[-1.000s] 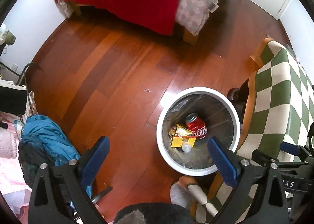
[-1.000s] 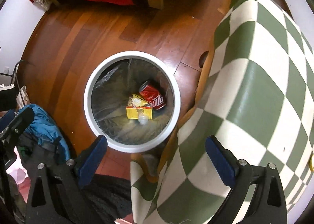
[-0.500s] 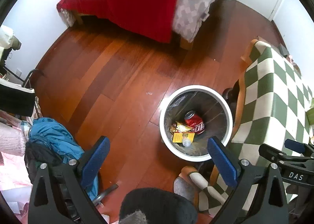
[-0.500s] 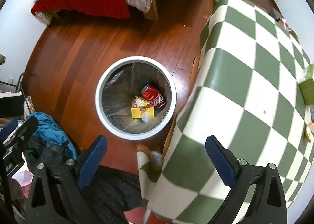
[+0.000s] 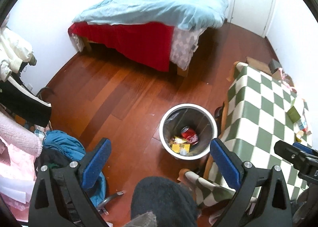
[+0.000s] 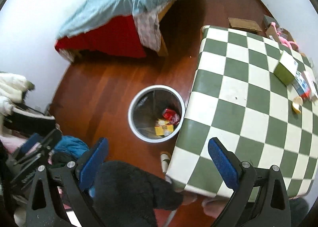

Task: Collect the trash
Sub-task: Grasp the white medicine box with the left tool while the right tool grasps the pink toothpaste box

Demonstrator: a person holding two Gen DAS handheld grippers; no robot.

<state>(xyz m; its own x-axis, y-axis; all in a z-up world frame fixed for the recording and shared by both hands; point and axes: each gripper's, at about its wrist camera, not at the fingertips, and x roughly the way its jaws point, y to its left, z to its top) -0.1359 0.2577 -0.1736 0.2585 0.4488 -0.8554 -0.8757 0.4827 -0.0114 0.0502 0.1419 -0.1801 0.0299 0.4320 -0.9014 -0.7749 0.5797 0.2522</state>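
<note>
both grippers hang high above a bedroom floor, looking down. the left gripper [image 5: 159, 159] has its blue pads spread wide with nothing between them, and the right gripper [image 6: 158, 157] is just as wide and bare. the white bin [image 5: 213, 125] stands on the red wood floor [image 5: 111, 95], just beside the edge of the table [image 5: 264, 107] with its green and white check cloth. in the bin lie a red can [image 5: 189, 134], a yellow wrapper [image 5: 177, 146] and a small pale bit that is too small to name. from the right wrist view the bin [image 6: 132, 113] sits partly under the table edge [image 6: 234, 95], the can [image 6: 171, 115] near the wrapper [image 6: 163, 128]. more things rest on the far side of the table, well apart from both grippers: a green box [image 6: 285, 68], a red and blue pack [image 6: 304, 84] touching it, and a yellowish scrap [image 6: 296, 106] near that. behind the bin is a bed [image 5: 155, 14] with a light blue cover and a red sheet hanging down. to the left a blue jacket [image 5: 63, 145] lies in a heap with other clothes. a dark fuzzy shape [image 5: 163, 201] fills the bottom middle of both views. the right gripper's tip shows at the right edge of the left view, over the table.
</note>
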